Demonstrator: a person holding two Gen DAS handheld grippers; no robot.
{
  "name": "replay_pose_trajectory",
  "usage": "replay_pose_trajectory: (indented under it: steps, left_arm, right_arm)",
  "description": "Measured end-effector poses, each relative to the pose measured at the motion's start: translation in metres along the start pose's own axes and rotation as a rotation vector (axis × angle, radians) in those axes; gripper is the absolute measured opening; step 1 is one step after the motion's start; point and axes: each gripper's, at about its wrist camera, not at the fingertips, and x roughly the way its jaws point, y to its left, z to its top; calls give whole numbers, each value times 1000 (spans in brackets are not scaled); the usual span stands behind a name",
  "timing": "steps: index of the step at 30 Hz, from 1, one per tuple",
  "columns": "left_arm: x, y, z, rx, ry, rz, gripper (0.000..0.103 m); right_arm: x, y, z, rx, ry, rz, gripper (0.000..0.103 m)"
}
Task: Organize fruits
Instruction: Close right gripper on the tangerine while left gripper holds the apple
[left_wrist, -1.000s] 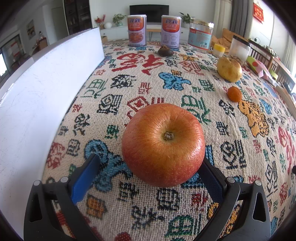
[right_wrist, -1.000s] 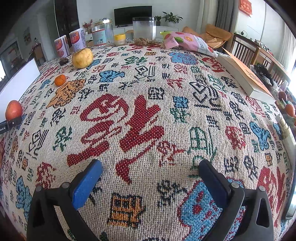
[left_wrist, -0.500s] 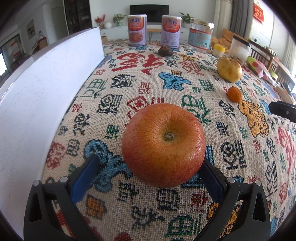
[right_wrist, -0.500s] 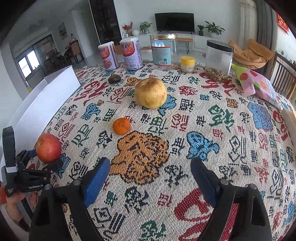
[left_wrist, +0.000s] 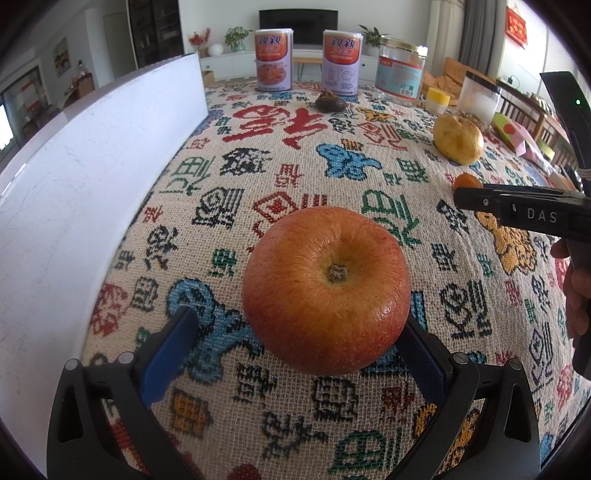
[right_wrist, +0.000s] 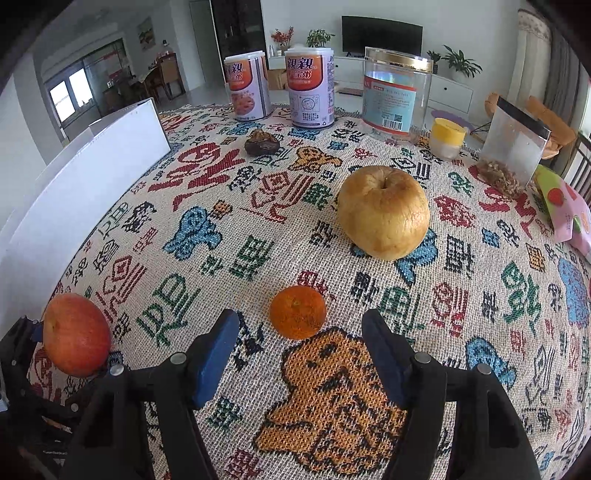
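Note:
A red apple (left_wrist: 327, 290) sits on the patterned cloth between the fingers of my left gripper (left_wrist: 295, 343), which is open; the right finger touches the apple, the left stands apart. The apple also shows in the right wrist view (right_wrist: 75, 334). My right gripper (right_wrist: 299, 354) is open and empty, just short of a small orange (right_wrist: 297, 312). A yellow apple (right_wrist: 384, 212) sits behind the orange. In the left wrist view the right gripper (left_wrist: 524, 214) reaches in from the right, next to the orange (left_wrist: 466, 181) and the yellow apple (left_wrist: 458, 138).
A white box wall (left_wrist: 74, 177) runs along the left. At the back stand two cans (right_wrist: 245, 90) (right_wrist: 310, 92), a clear jar (right_wrist: 395, 99), a yellow-lidded pot (right_wrist: 447, 138) and a clear container (right_wrist: 513, 155). A dark brown lump (right_wrist: 261, 142) lies before the cans.
My right gripper has swung left and forward to the small orange and narrowed its opening. It now shows at the right of the left wrist view. The left gripper and red apple have not moved.

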Motion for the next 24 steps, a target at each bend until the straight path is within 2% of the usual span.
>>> replay_pose_trajectory:
  steps: [1,2,6,9,16,19,21,22,23,24]
  left_arm:
    - [0,0,0,0,0,0,103]
    - [0,0,0,0,0,0,103]
    - [0,0,0,0,0,0,103]
    - [0,0,0,0,0,0,103]
    - [0,0,0,0,0,0,103]
    - [0,0,0,0,0,0,103]
    - [0,0,0,0,0,-1,103]
    - [0,0,0,0,0,-1,103]
    - [0,0,0,0,0,-1,103]
    - [0,0,0,0,0,-1,103]
  right_arm:
    - [3,-1,-2,12,-2,6,50]
    - [4,-2,-4,22,-10,10,29]
    - [-13,-4,-17,37,-46,26,29]
    - [-35,-8,-38,42,-38,40,29]
    - [-91,-22,-120,-10,-12,-55,29]
    - [-96,-27,-139,-15,-17,-73,31]
    - [-97,-33,-144,17,-49,-53,40]
    - [-96,-35,-145,28,-59,-41,51]
    - [-96,-35,-146,35,-69,-30,57]
    - [-96,-34,-147,32,-73,-25,60]
